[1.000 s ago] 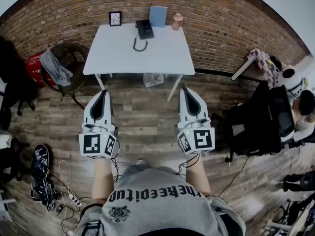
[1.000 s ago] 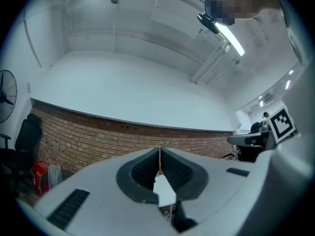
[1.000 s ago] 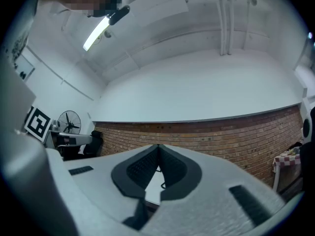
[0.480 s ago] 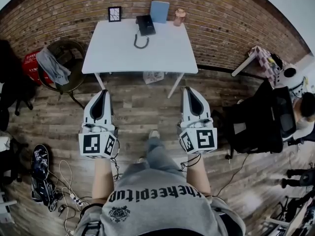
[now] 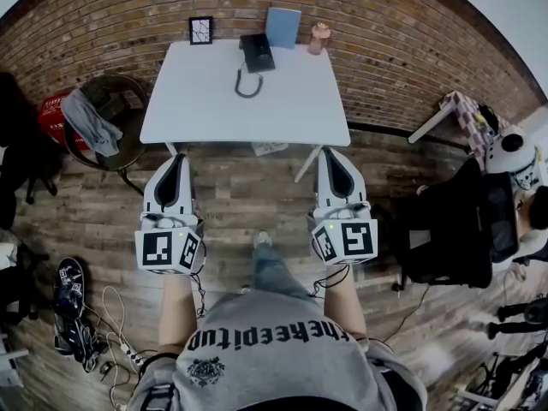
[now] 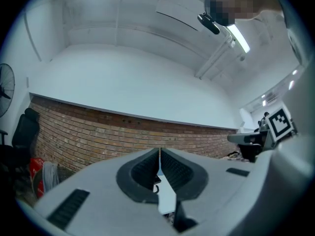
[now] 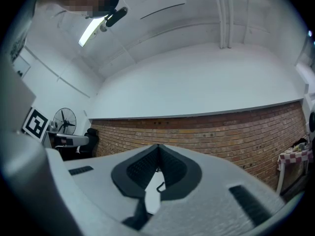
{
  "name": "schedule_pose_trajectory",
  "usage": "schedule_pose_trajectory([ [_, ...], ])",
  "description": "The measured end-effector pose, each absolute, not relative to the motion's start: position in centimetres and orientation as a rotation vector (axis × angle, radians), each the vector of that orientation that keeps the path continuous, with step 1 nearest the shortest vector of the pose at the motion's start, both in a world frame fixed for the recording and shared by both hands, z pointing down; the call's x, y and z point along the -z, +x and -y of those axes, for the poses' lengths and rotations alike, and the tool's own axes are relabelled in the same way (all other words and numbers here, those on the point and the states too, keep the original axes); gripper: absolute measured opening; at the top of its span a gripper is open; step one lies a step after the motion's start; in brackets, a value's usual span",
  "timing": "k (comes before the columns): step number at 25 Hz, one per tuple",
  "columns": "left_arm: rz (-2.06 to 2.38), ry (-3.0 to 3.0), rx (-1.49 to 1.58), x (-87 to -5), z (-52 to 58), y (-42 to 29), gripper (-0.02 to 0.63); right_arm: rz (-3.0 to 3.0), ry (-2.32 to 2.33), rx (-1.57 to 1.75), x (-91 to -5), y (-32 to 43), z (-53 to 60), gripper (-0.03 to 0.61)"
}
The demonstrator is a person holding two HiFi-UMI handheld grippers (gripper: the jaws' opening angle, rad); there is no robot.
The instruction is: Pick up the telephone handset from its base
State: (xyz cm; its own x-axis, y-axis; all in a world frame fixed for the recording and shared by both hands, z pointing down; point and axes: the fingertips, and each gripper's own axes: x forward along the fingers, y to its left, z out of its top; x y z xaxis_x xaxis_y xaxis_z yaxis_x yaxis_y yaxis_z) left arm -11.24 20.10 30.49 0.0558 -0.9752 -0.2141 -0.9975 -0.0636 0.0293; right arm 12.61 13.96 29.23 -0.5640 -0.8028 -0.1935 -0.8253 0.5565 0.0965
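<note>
A black telephone (image 5: pixel 256 51) with its handset on the base stands at the far edge of a white table (image 5: pixel 205 101) against the brick wall; its coiled cord (image 5: pixel 246 84) curls onto the tabletop. My left gripper (image 5: pixel 175 163) and right gripper (image 5: pixel 330 155) are held side by side over the wooden floor, short of the table's near edge, both shut and empty. In the left gripper view the jaws (image 6: pixel 159 156) meet tip to tip. The right gripper view shows its jaws (image 7: pixel 158 151) also closed, with a bit of cord (image 7: pixel 160 187) visible behind them.
On the table's far edge stand a small picture frame (image 5: pixel 201 30), a blue book (image 5: pixel 282 27) and a pinkish jar (image 5: pixel 319 38). A round chair with cloth (image 5: pixel 101 120) is left of the table. A black office chair (image 5: pixel 449 221) is right. Cables and shoes (image 5: pixel 73 298) lie on the floor.
The table has come nearer and lower in the head view as the person walks toward it. Both grippers stay shut, side by side.
</note>
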Motion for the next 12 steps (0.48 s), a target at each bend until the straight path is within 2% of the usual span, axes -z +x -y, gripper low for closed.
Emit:
schedule_pose_trajectory([
  [12,-2.073,-2.125,-0.263,-29.3,-9.2,-11.9,0.014,-2.674,-1.312,-0.277,-27.7,11.4,-1.8,0.003],
])
